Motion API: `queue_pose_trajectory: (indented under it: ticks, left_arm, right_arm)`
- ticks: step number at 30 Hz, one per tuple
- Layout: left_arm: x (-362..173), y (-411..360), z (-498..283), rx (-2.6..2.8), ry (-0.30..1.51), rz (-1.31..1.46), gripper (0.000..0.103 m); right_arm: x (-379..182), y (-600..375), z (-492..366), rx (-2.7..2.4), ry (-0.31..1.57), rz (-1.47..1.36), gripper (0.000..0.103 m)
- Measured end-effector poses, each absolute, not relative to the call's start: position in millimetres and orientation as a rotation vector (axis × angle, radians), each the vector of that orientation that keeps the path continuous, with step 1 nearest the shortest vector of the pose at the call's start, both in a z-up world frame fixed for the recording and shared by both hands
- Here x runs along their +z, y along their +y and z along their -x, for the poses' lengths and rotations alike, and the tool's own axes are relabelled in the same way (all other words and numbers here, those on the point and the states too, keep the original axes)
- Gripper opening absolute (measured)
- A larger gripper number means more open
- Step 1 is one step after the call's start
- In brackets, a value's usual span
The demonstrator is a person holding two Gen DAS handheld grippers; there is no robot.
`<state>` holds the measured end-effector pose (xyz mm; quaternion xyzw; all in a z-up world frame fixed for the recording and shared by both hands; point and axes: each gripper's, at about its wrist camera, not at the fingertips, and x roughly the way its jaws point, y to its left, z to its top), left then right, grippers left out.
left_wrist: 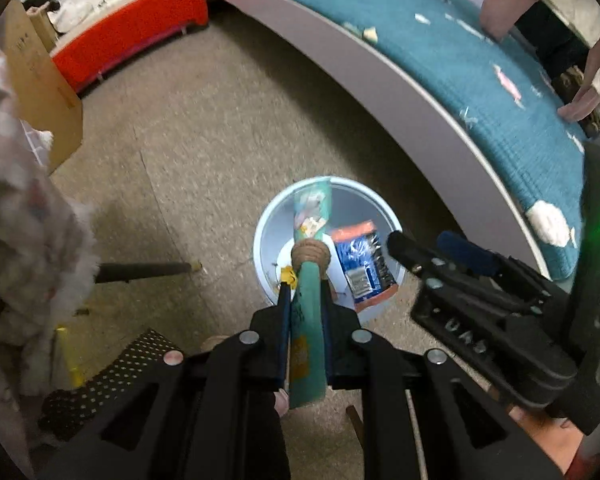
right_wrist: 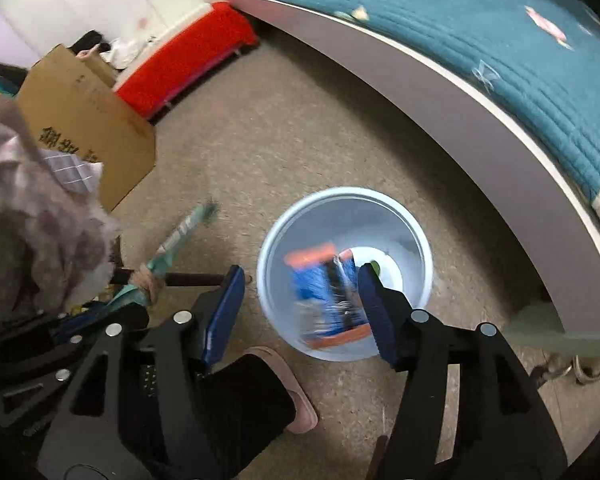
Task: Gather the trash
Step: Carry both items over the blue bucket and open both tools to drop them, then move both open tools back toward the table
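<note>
Blue packet in the bin, green wrapper in the left claw

Blue pads on the left claw point(left_wrist: 306, 276) press on a long green wrapper point(left_wrist: 310, 320) (it has a tan band wound round its middle). That claw is clenched on the wrapper. The wrapper sticks out past the tips and also back toward the camera. A bit of yellow tape point(left_wrist: 287, 274) sits on one tip.

Right under the left claw, and a little past its tips, stands a pale blue bin point(left_wrist: 268, 232) on the beige carpet point(left_wrist: 180, 140). The far end of the wrapper hangs over the open mouth of the bin.

The right claw point(right_wrist: 300, 300) is released, with its two blue pads wide apart and nothing pressed between them. A blue packet point(right_wrist: 324, 300) with orange ends shows between its tips, but lower down, inside the bin point(right_wrist: 380, 208). The packet looks blurry from the right camera. From the left camera the packet point(left_wrist: 362, 264) lies against the side of the bin nearest the right claw point(left_wrist: 420, 244).

Beyond both claws runs a bed with a teal blanket point(left_wrist: 480, 60) with small scraps on it. Off to the left of the claws stands a brown box point(right_wrist: 84, 120), and far past it a red seat point(right_wrist: 188, 60). A foot in a pink slipper point(right_wrist: 288, 384) rests on the carpet below the right claw, just beside the bin.
</note>
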<state>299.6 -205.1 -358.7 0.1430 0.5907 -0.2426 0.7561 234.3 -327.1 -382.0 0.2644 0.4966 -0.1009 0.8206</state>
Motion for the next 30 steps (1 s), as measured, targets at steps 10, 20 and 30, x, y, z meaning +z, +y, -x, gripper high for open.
queue_pose_trajectory:
  ticks: [10, 20, 30]
  left_arm:
    - [-395, -230, -302, -0.565, 1.352, -0.336, 0.004]
    - [-379, -234, -307, -0.581, 1.322, -0.327, 0.025]
    - [-321, -218, -281, -0.543, 1.252, -0.219, 0.054]
  right_arm:
    - [-390, -348, -209, -0.29, 1.06, -0.602, 0.062]
    - [-393, -350, -195, -0.273, 1.069, -0.625, 0.062]
    - [-324, -346, -176, -0.24, 0.978, -0.594, 0.062]
